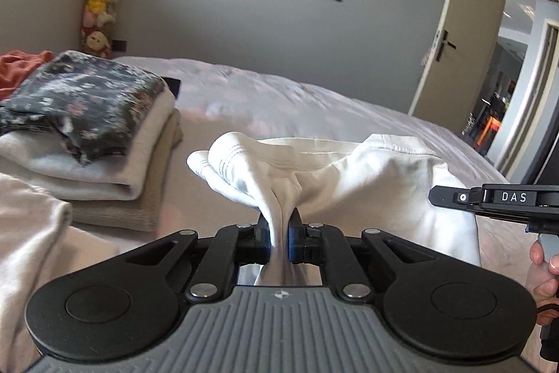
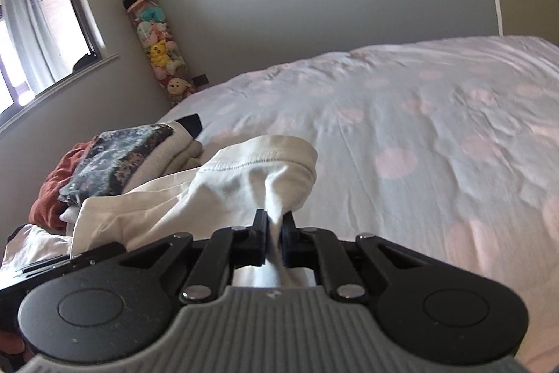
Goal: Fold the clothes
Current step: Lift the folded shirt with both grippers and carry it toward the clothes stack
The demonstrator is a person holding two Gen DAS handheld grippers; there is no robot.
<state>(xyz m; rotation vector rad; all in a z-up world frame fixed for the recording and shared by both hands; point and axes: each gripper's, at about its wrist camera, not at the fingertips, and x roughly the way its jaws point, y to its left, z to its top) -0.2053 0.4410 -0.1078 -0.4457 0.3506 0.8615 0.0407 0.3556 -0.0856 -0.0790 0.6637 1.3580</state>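
Note:
A white garment [image 1: 377,184] with stitched hems is held up over the bed, stretched between both grippers. My left gripper [image 1: 278,226] is shut on a bunched fold of it, and the cloth runs down between the blue pads. In the right wrist view the same white garment [image 2: 244,184] drapes to the left, and my right gripper [image 2: 274,226] is shut on its hemmed edge. The right gripper's black body [image 1: 496,201] shows at the right edge of the left wrist view, with a hand [image 1: 543,271] on its handle.
A stack of folded clothes [image 1: 91,135] with a dark floral piece on top sits at the left on the bed [image 2: 419,128], an orange garment [image 1: 21,65] behind it. More pale cloth [image 1: 31,233] lies near left. A toy column [image 2: 157,41] stands in the corner; a door [image 1: 450,34] is open at the right.

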